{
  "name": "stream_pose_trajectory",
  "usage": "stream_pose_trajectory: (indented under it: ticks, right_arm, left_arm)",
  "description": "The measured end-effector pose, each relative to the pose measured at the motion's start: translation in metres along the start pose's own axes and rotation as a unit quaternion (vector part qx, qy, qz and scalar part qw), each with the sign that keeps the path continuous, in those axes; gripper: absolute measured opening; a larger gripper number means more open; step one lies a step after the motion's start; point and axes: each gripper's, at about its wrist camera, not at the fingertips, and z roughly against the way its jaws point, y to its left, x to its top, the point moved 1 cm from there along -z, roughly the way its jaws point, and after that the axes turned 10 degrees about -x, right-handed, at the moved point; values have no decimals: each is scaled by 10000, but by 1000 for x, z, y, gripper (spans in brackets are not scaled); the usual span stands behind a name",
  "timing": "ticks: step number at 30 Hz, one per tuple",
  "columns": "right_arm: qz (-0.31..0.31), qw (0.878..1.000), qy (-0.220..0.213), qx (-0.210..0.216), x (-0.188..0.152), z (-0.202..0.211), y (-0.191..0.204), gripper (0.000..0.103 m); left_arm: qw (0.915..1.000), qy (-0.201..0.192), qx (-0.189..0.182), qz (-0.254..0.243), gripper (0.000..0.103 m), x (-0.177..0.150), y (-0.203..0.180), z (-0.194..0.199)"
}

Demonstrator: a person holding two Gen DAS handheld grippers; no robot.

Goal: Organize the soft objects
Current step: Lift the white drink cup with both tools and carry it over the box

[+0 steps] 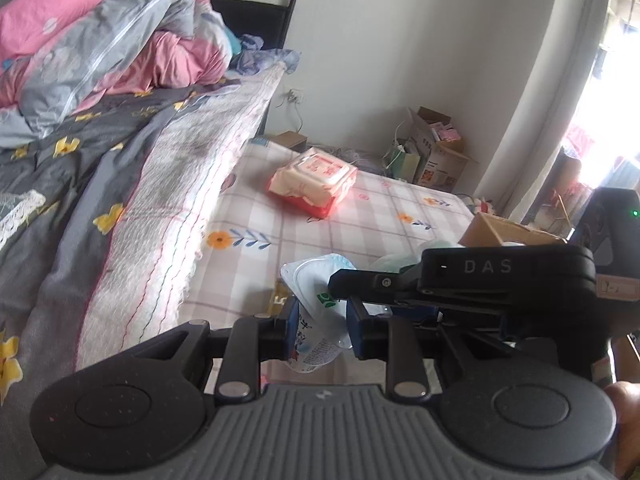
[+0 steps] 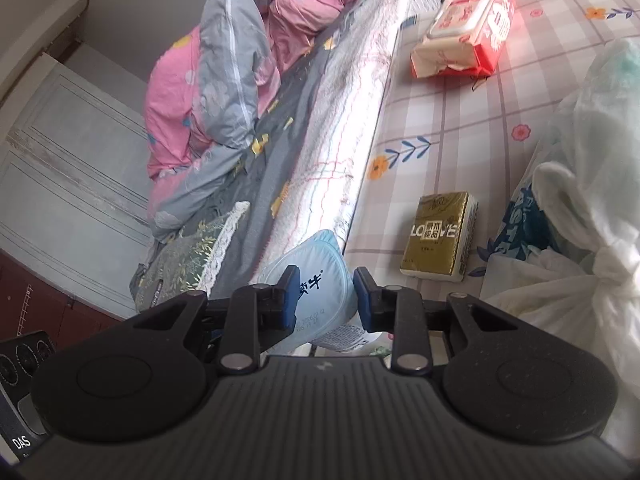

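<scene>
**Two claws, one soft pouch, lifted clear of the sheet**

Left wrist view first: the left gripper point(image 1: 318, 330) is clamped on a pale blue-and-white soft pouch point(image 1: 316, 300), its blue pads pressing the pack from either side. The pouch runs away from the claw, long axis pointing up and to the far side, its wide sealed end fanning out beyond the fingertips. Coming in from the right, the right gripper point(image 1: 340, 280) reaches across and meets the same pouch at that far end. Further off on the checked sheet point(image 1: 360, 216) lies a red-and-cream wipes pack point(image 1: 314, 182), well apart from both claws.

Over to the right wrist view: the right gripper point(image 2: 326, 294) has the pouch point(image 2: 316, 276) between its pads too, closed onto it, with the pack fanning out ahead toward the left. To the right, near, sits a gold tissue pack point(image 2: 438, 236); the wipes pack point(image 2: 466, 32) lies far right; a white plastic bag point(image 2: 580, 200) bulks at the right edge.

My read: both hands share one pouch, so whichever lets go first decides where it travels, and the gold pack is nearest the right claw.
</scene>
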Motion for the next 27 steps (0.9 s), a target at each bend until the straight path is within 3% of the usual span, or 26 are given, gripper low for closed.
stream_pose_trajectory:
  ticks: [6, 12, 19, 27]
  right_arm:
    - [-112, 9971, -753, -67, 7, 89, -22, 29]
    - [-394, 9867, -1433, -663, 4, 191, -81, 29]
    - [-1004, 9667, -1763, -1559, -21, 281, -174, 29]
    - [-1465, 9439, -1485, -2561, -49, 322, -268, 29]
  left_arm:
    - [9961, -170, -605, -618, 26, 13, -74, -1]
    - [9817, 101, -1505, -1166, 27, 9, -166, -37]
    - [9554, 899, -2386, -1492, 27, -19, -260, -100]
    - [9284, 1986, -2867, -1285, 27, -73, -322, -182]
